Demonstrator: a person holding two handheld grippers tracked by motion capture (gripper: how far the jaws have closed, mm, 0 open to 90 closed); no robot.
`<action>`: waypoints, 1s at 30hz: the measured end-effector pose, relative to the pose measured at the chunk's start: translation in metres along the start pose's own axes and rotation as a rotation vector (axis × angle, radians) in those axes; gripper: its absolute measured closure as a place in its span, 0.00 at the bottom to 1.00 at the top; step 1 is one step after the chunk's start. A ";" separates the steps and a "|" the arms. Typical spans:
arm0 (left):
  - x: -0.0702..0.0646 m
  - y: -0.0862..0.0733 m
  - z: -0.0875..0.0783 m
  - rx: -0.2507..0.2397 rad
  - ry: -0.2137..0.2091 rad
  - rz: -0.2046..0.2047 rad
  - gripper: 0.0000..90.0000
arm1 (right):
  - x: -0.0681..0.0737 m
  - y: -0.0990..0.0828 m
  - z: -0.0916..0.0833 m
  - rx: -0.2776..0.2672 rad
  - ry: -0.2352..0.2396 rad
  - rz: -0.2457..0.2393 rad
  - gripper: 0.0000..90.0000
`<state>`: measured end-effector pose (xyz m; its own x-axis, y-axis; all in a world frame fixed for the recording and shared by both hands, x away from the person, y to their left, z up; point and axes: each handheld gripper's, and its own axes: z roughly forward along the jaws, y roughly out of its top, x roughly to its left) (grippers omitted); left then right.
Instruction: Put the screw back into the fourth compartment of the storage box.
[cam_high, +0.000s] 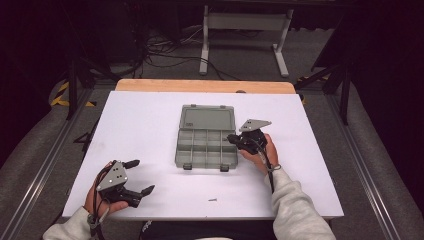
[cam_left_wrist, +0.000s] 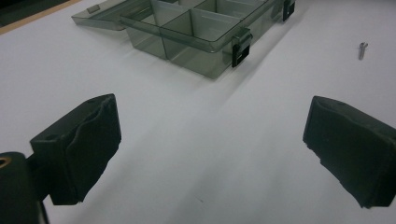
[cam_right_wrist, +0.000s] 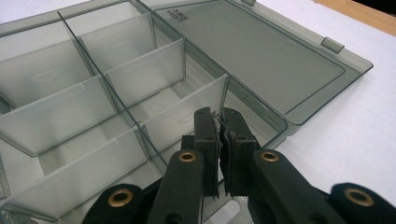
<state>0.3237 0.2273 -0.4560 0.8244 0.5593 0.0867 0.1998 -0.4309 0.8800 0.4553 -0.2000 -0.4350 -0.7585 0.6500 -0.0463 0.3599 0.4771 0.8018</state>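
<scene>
Clear grey plastic compartment box (cam_high: 206, 144) lying open on white table (cam_high: 140, 125), compartments seemingly empty. Right gripper (cam_right_wrist: 219, 122) over one, fingers pressed together, nothing seen between; left gripper (cam_high: 136, 176) spread wide, idle. Small metal screw (cam_left_wrist: 362, 49) left unsorted.

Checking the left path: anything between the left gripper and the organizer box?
Bare white table between the left gripper and the organizer box, per the left gripper view.

probably a lab: floor cables (cam_high: 165, 50), rails (cam_high: 40, 165), white table (cam_high: 140, 125).
</scene>
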 end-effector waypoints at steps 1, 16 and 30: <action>0.000 0.000 0.000 0.001 0.001 0.003 0.05 | 0.000 0.000 0.000 -0.003 0.000 0.003 0.96; -0.002 0.001 -0.002 0.005 0.015 0.015 0.05 | 0.005 0.002 -0.015 -0.059 -0.004 0.002 0.76; -0.003 0.001 -0.002 0.011 0.014 0.021 0.05 | 0.045 0.003 -0.061 -0.111 0.077 -0.135 0.52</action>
<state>0.3200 0.2264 -0.4546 0.8210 0.5598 0.1119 0.1881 -0.4504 0.8728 0.3889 -0.2057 -0.3985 -0.8369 0.5352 -0.1152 0.1931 0.4855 0.8527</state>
